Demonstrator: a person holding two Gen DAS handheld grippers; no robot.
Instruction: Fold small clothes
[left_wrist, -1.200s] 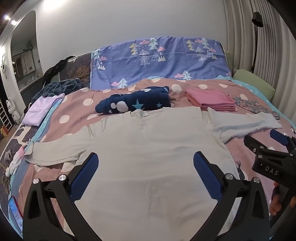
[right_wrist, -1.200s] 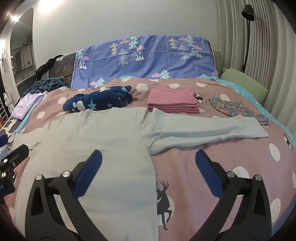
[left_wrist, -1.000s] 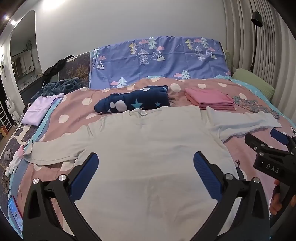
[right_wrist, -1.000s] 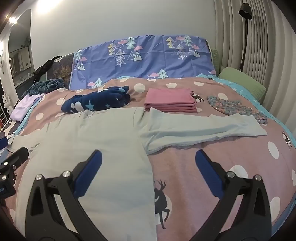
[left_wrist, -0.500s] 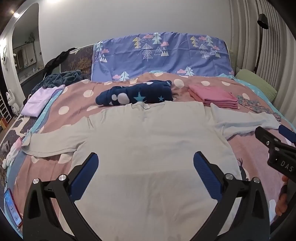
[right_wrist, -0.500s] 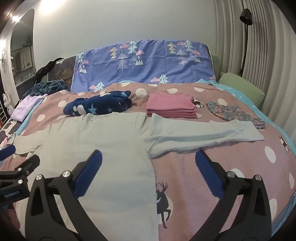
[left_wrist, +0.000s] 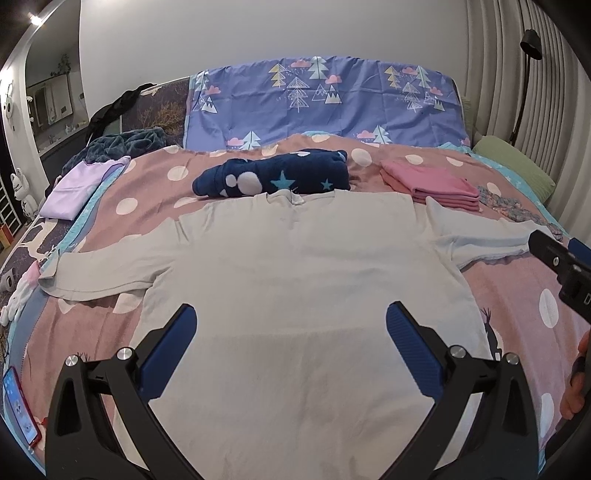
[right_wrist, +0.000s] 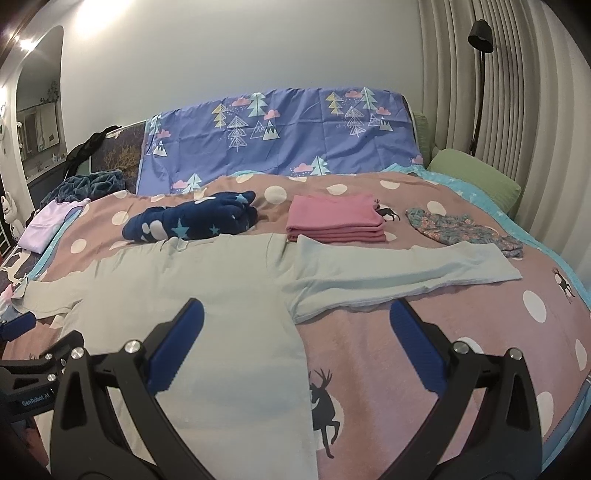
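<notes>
Presently both tongs are hanging idle and gripping nothing: the left gripper (left_wrist: 288, 349) is standing with its blue pads spread wide above the lower body of the pale long-sleeved shirt (left_wrist: 306, 273), and the right gripper (right_wrist: 295, 345) is likewise gaping, one pad over the shirt's right side seam and the other over the bare pink dotted blanket (right_wrist: 461, 306). The shirt is lying flat and face-up on the bed, directly ahead of both tools, collar pointing away toward the blue tree-print sheet (left_wrist: 321, 99) and hem nearest the person. Its long axis, cuff to cuff, is running crosswise to the line of the tongs. The right sleeve (right_wrist: 406, 273) is stretching outward just ahead of the right gripper, so that hand is judged the nearer to it; the left sleeve (left_wrist: 107, 269) is reaching toward the bed's left edge, off to the side of the left gripper, which is the nearer tool for it. Beyond the collar, a navy star-print garment (left_wrist: 273, 177) is touching the neckline, and a folded pink stack (right_wrist: 334, 219) is sitting just beside the right shoulder. A floral garment (right_wrist: 461, 229) is lying near the right cuff. No fold appears started.
</notes>
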